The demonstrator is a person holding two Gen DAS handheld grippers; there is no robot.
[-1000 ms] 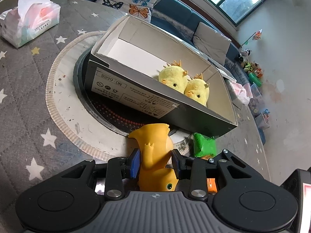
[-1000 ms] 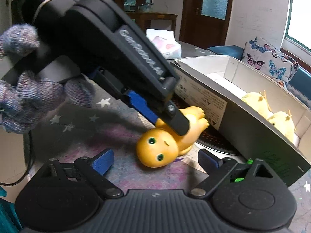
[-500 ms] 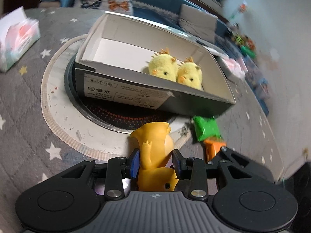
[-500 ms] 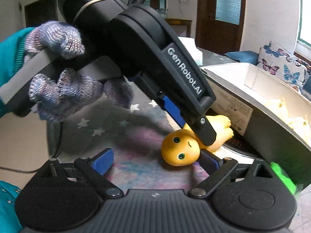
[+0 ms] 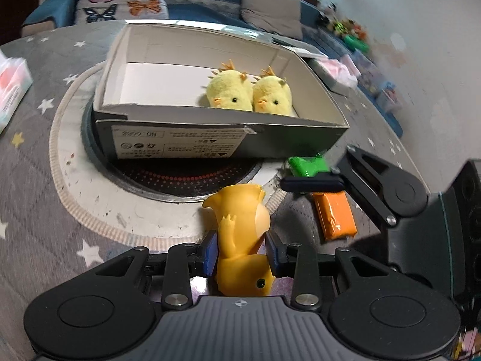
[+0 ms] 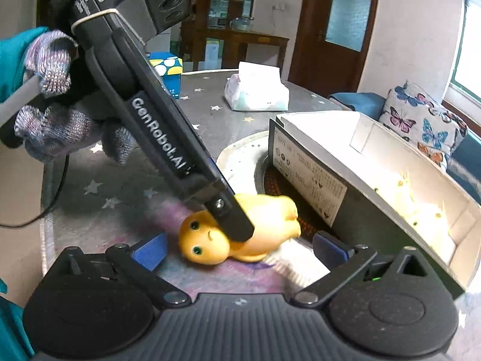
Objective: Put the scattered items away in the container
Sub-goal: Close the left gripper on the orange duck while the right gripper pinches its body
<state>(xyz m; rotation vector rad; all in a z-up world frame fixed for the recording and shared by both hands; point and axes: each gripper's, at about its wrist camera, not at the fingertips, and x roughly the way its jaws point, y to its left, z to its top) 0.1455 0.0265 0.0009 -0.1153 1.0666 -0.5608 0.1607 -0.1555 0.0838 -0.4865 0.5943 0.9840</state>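
Note:
My left gripper (image 5: 242, 254) is shut on an orange duck toy (image 5: 240, 228), which also shows in the right wrist view (image 6: 240, 234), low over the table in front of the box. The open grey cardboard box (image 5: 228, 147) holds two yellow plush chicks (image 5: 249, 90); the box also shows in the right wrist view (image 6: 315, 177). A green packet (image 5: 303, 164) and an orange packet (image 5: 333, 213) lie on the table right of the duck. My right gripper (image 6: 237, 248) is open and empty, close to the duck; its finger (image 5: 312, 183) reaches over the packets.
A round dark hotplate (image 5: 180, 177) with a pale ring sits under the box on the grey star-patterned cloth (image 5: 33, 216). Tissue packs (image 6: 255, 90) lie further off. A sofa with butterfly cushions (image 5: 120, 3) stands behind.
My left gripper has risen and tilted with the duck, so the box's inside shows more. My right gripper has drawn closer and now appears in the left wrist view.

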